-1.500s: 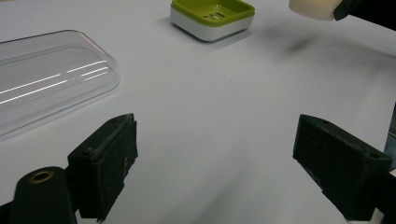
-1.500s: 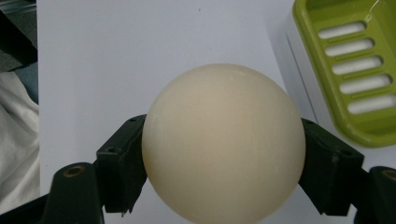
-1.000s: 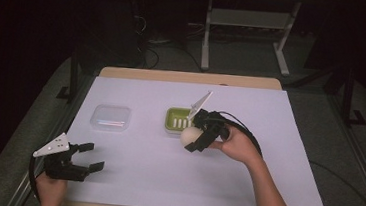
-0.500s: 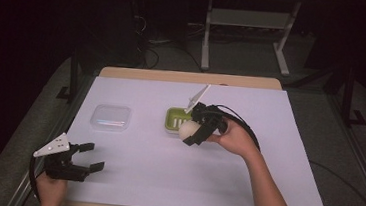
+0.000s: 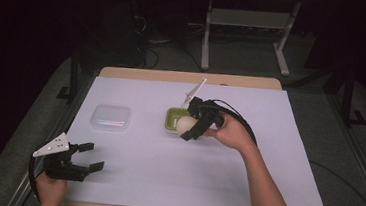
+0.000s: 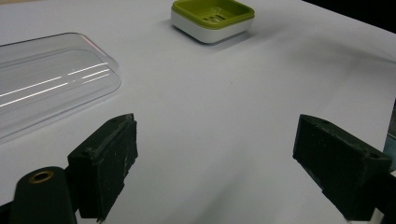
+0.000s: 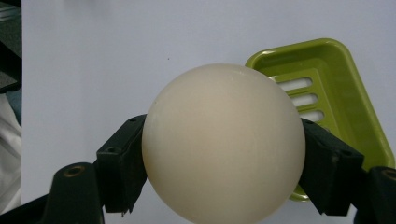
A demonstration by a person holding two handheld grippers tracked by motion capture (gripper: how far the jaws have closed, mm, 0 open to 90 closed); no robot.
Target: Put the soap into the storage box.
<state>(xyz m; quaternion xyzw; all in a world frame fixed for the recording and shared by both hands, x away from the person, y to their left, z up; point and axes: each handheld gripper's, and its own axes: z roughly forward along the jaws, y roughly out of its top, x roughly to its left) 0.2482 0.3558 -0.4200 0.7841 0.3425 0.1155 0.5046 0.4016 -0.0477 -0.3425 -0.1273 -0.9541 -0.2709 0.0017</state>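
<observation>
Carried nearer the green dish (image 5: pixel 173 118), right gripper (image 5: pixel 187 127) clamps the ball (image 5: pixel 185 125); left gripper (image 5: pixel 89 156) gapes.

I see a smooth, cream-coloured ball (image 7: pixel 223 142) clamped between my right gripper's (image 5: pixel 194 125) jaws, lifted just over the near edge of the slotted green soap dish (image 7: pixel 327 98) ahead of them.

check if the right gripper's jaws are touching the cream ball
Touching: the right gripper view shows the right gripper with both jaws pressed against the sides of the cream ball.
</observation>
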